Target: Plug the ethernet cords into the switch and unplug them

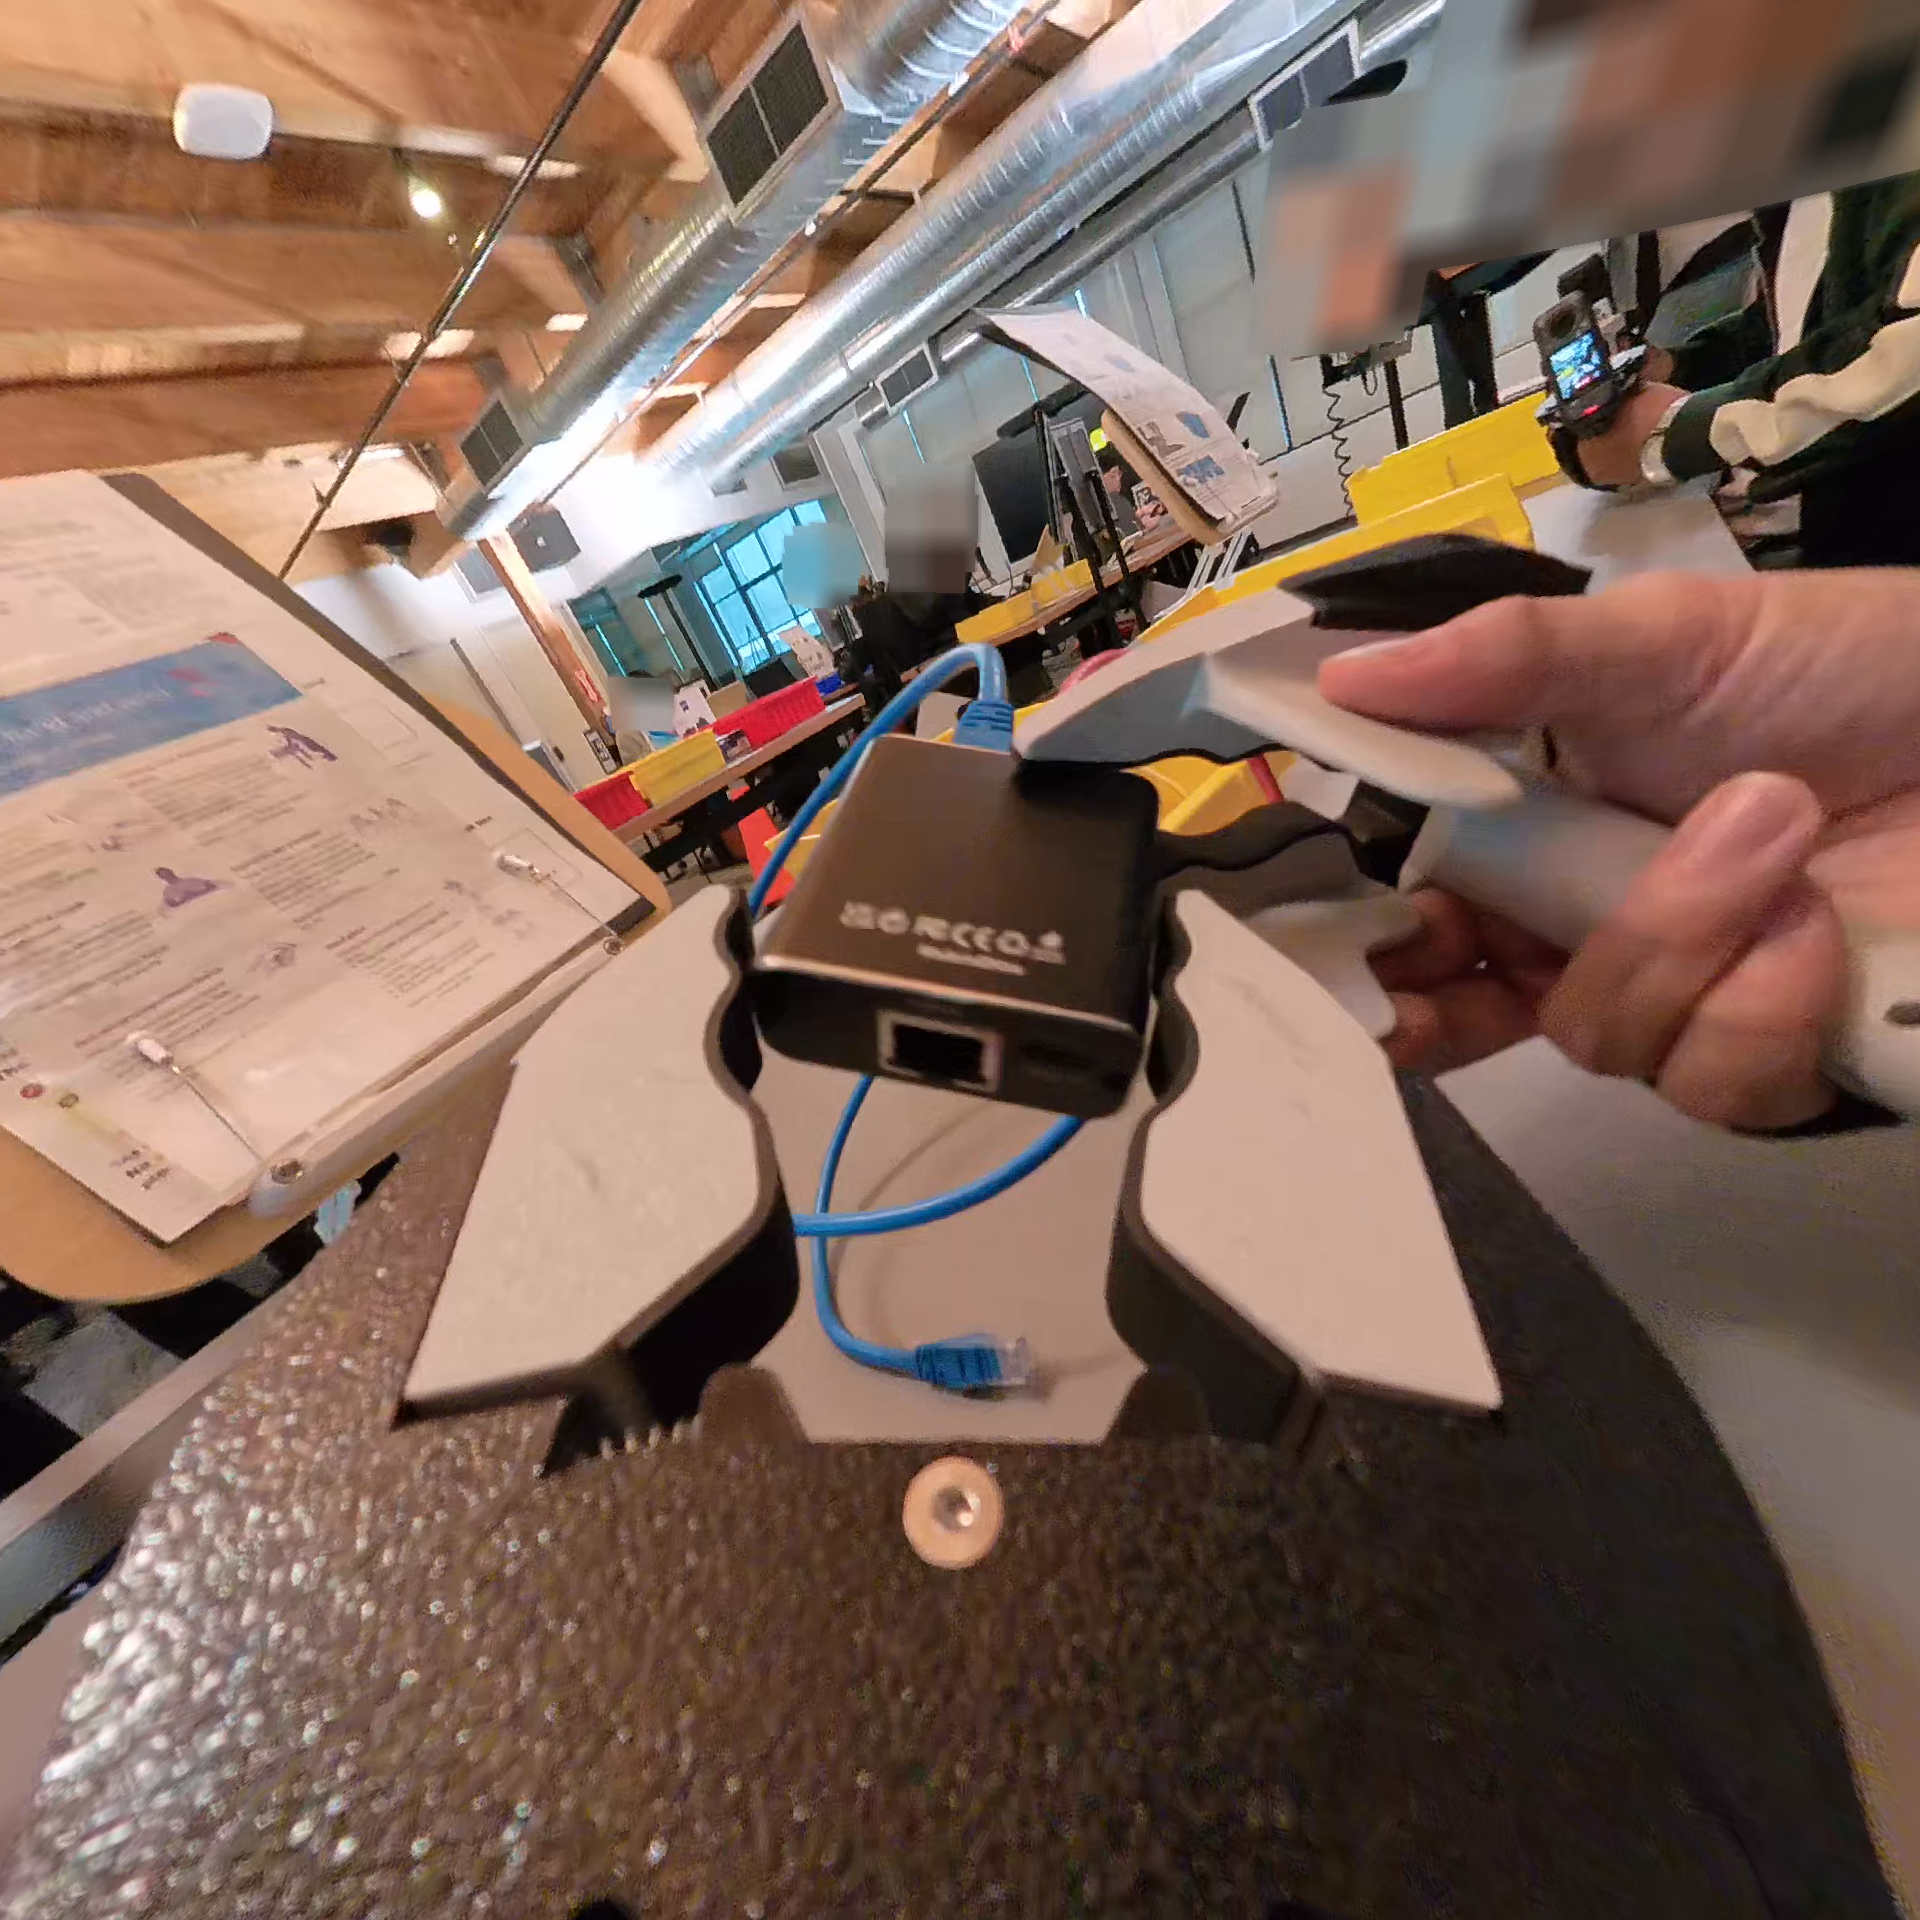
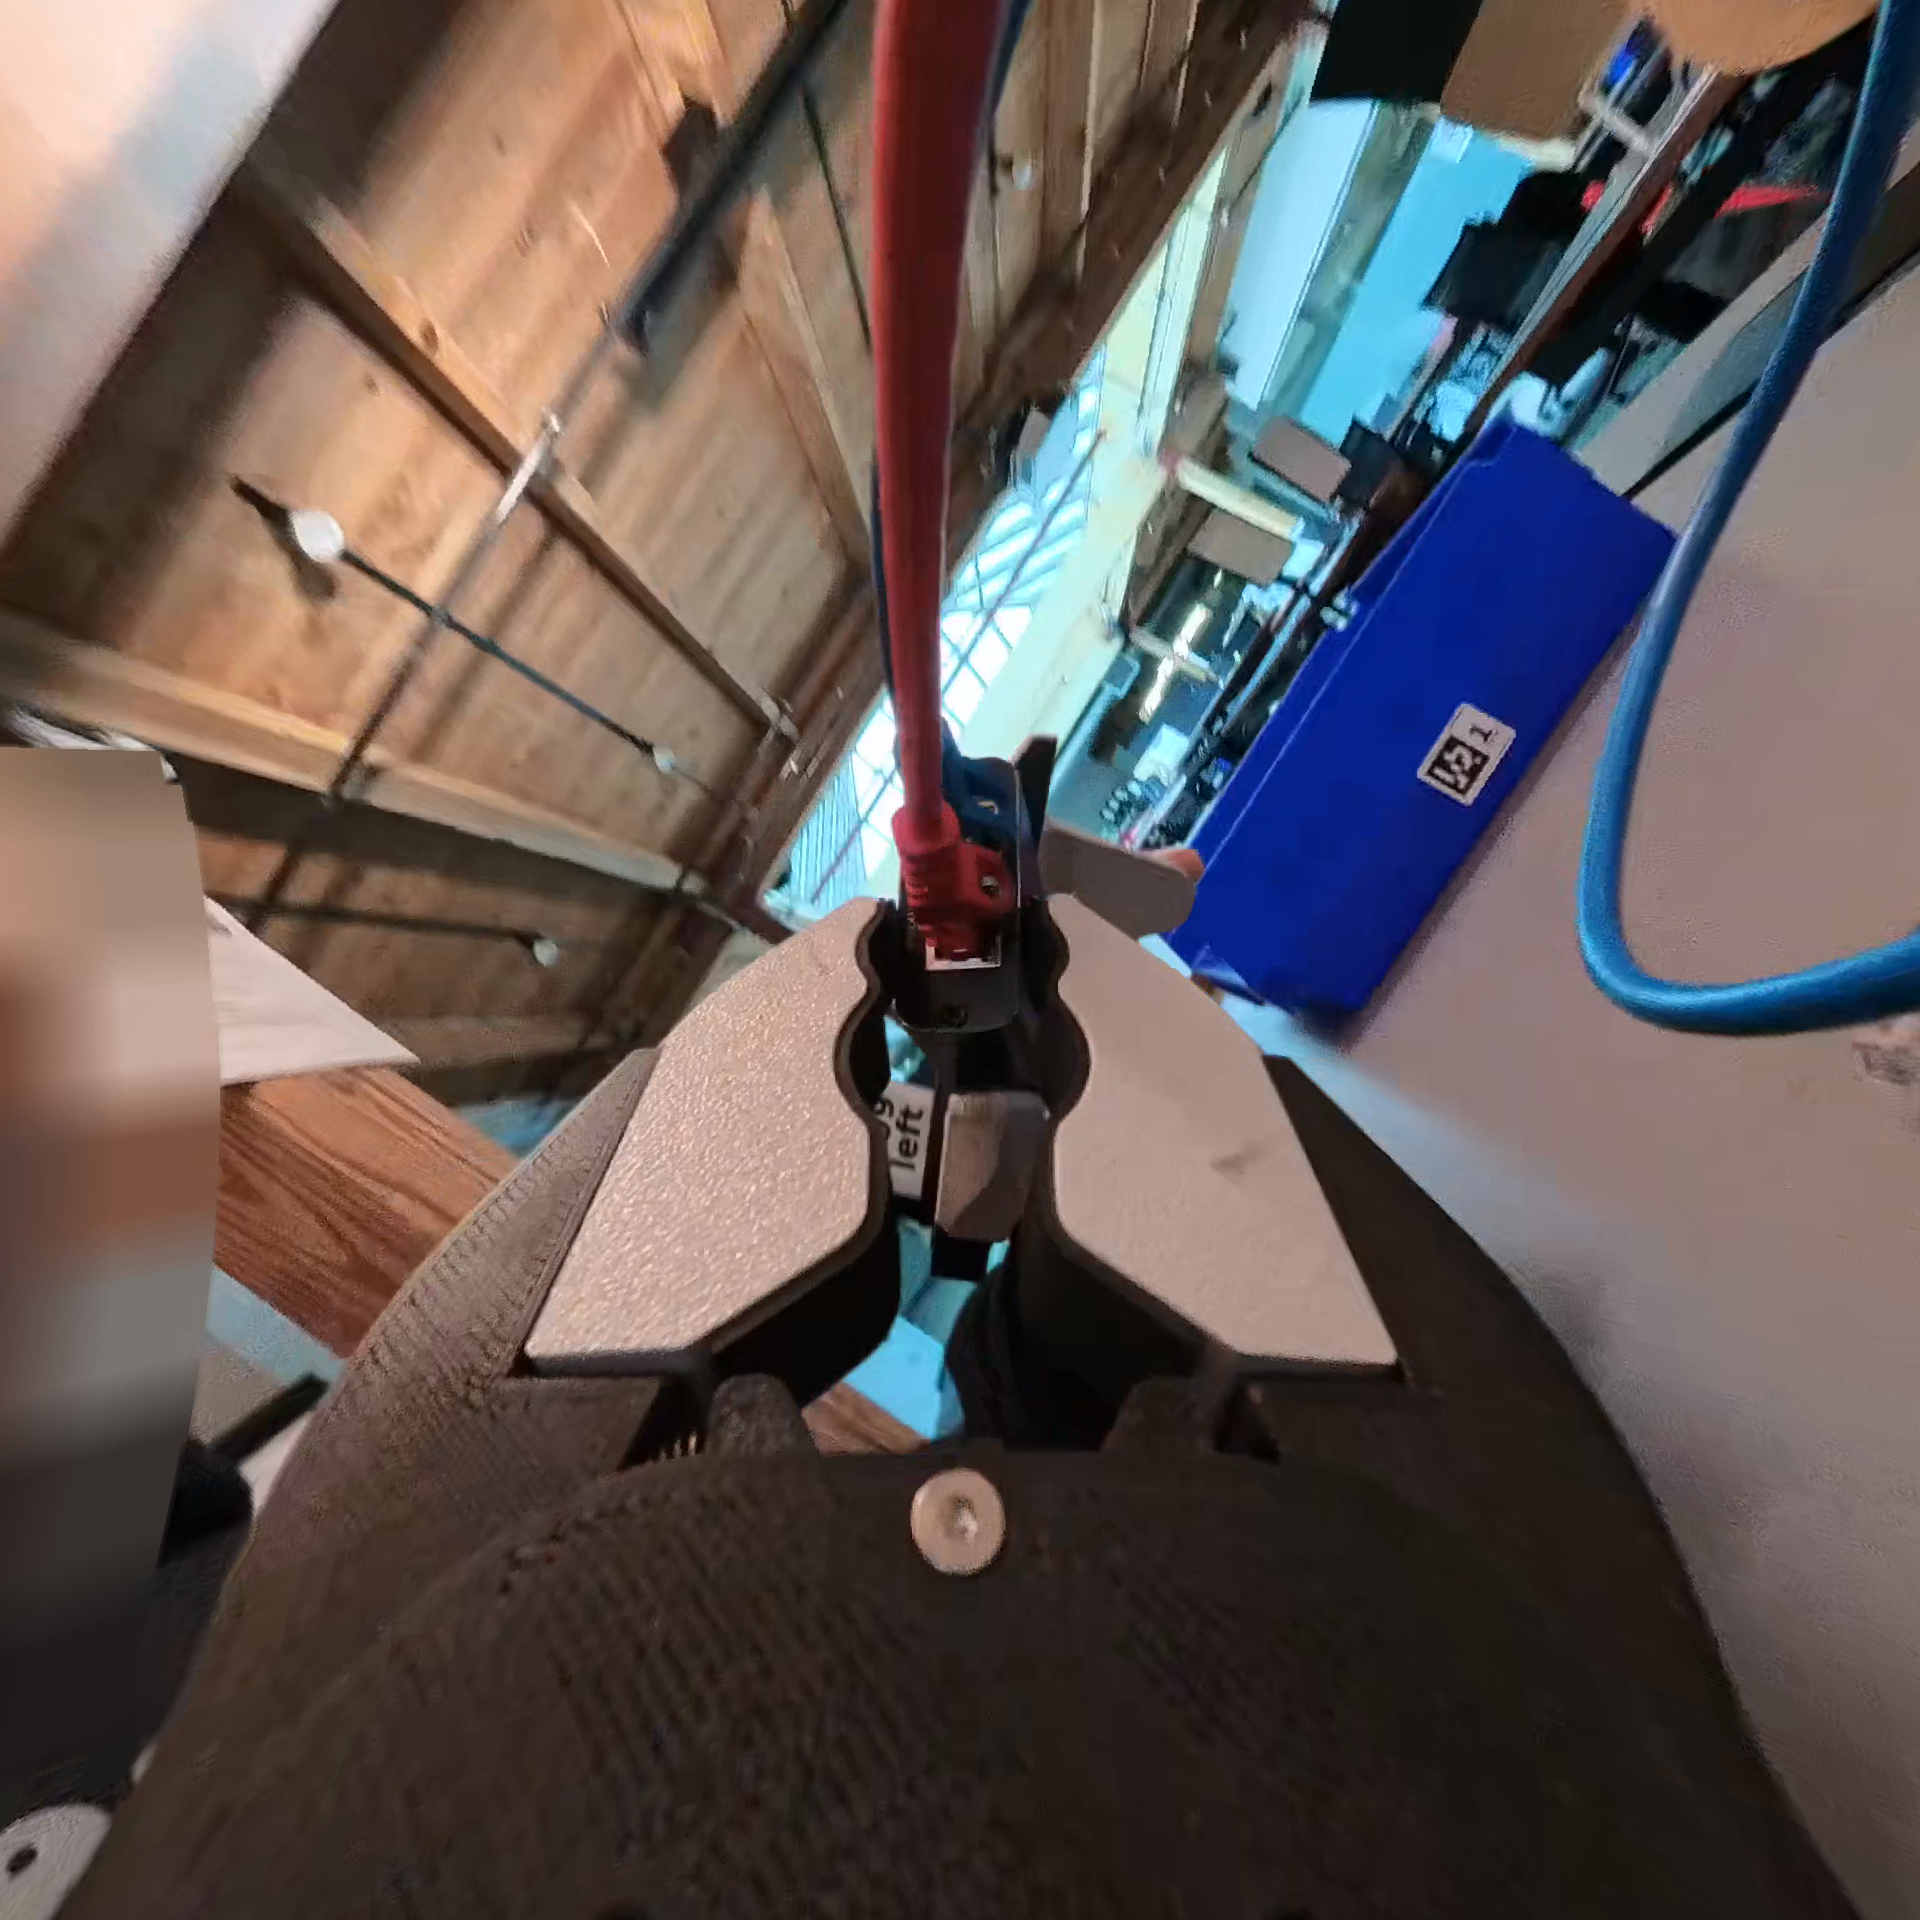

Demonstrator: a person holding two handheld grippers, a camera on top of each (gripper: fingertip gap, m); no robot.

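Gripped between the left gripper [image 1: 951, 997] fingers, the black switch [image 1: 961, 909] faces the lens, its blue cord [image 1: 904, 1205] looping toward six o'clock. At three o'clock a hand [image 1: 1683, 831] levels the right gripper [image 2: 961, 987], nearly closed around the red cord [image 2: 906, 582] plug seated in the switch.
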